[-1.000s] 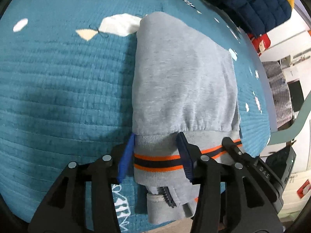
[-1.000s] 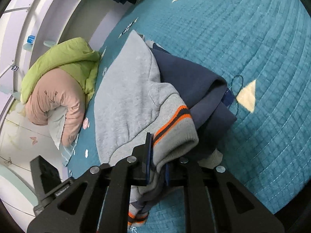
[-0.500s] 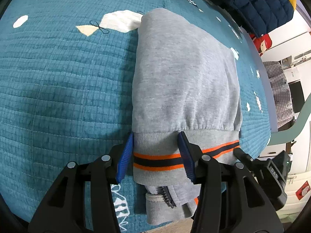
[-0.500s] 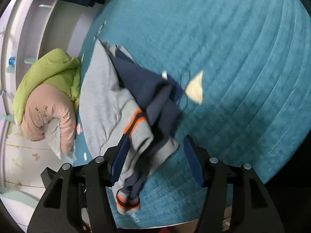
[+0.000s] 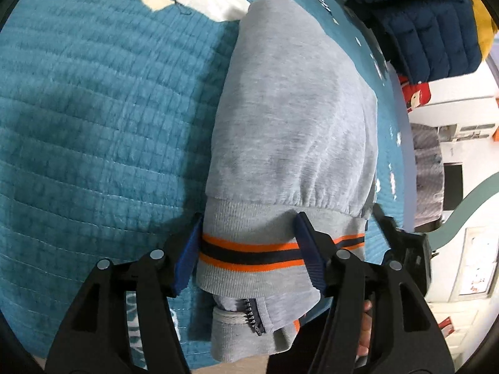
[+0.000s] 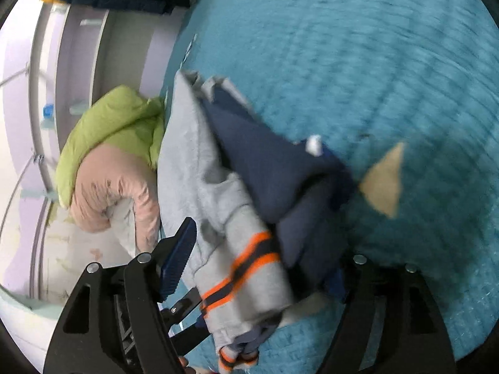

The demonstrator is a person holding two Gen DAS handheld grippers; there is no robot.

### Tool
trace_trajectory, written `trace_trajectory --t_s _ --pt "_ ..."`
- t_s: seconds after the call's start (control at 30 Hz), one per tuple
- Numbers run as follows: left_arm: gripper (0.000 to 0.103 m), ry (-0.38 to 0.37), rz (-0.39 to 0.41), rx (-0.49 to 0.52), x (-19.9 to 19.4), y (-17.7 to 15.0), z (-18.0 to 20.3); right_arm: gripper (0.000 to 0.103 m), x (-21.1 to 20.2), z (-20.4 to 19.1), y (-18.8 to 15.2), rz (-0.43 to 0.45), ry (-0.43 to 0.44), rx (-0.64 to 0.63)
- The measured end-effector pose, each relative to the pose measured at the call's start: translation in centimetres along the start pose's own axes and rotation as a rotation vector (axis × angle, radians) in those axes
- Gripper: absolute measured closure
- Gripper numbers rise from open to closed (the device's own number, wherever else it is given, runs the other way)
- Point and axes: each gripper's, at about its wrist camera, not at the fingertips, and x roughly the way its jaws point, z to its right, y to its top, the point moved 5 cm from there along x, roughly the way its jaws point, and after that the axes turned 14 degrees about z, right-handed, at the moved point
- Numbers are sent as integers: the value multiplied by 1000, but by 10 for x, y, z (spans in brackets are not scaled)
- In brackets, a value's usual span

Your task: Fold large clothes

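A folded grey sweatshirt [image 5: 296, 118] with an orange and navy striped hem [image 5: 249, 249] lies on the teal quilt [image 5: 93, 109]. My left gripper [image 5: 248, 254] is opening; its blue pads stand on either side of a stretch of the hem without pinching it. From the right wrist view the garment [image 6: 199, 168] shows its navy lining [image 6: 274, 168] and the striped hem corner [image 6: 249, 265]. My right gripper [image 6: 255, 268] is opening too, wide around that corner, which lies loose between the fingers. The navy fabric hides its right pad.
A navy quilted jacket with a yellow part [image 5: 421, 21] lies at the far right of the bed. Green and pink puffy jackets [image 6: 109, 155] sit beside the sweatshirt by the wall. The bed's near edge runs just under both grippers. White cupboards [image 5: 461, 155] stand beyond.
The right gripper, shut on the hem corner a second ago, has spread wide and the corner has dropped onto the quilt. The left jaws have widened slightly around the hem.
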Motion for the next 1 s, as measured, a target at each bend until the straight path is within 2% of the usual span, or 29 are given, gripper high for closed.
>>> trace_trajectory --t_s 0.03,0.1,0.17,0.23,0.27,0.3,0.33,0.4,0.5,0.67,0.8,0.87,1.0 --pt "44 -5 -3 -2 0 1 -1 34 -1 -2 -3 -3 -1 -20" --pt "39 -18 -15 -14 3 2 -3 35 6 5 -5 -20 -68 -60" --pt "34 -32 -25 -24 6 3 -5 39 10 10 -4 -6 -71 -45" --pt "33 -17 -22 -4 7 3 -2 41 15 6 -4 -19 -71 -69" --pt "37 -7 -6 32 5 4 2 45 18 0 -6 -24 -87 -99" --pt "46 8 8 71 4 4 8 59 17 -5 -7 -23 -104 -143" --pt "56 31 30 131 0 4 16 66 15 -9 -9 -20 -106 -170" --pt "70 72 70 240 -8 2 30 70 10 -26 -15 -2 -144 -298" --pt "75 85 131 323 -26 4 43 72 7 -56 -24 26 -179 -462" --pt "75 63 231 405 -76 27 57 72 4 -124 -44 58 -99 -601" --pt "75 48 304 413 -118 47 58 72 16 -178 -72 38 -9 -671" --pt "75 53 341 396 -145 63 48 72 28 -201 -84 13 29 -696" --pt "75 82 428 373 -202 100 5 72 66 -252 -137 -55 125 -749"
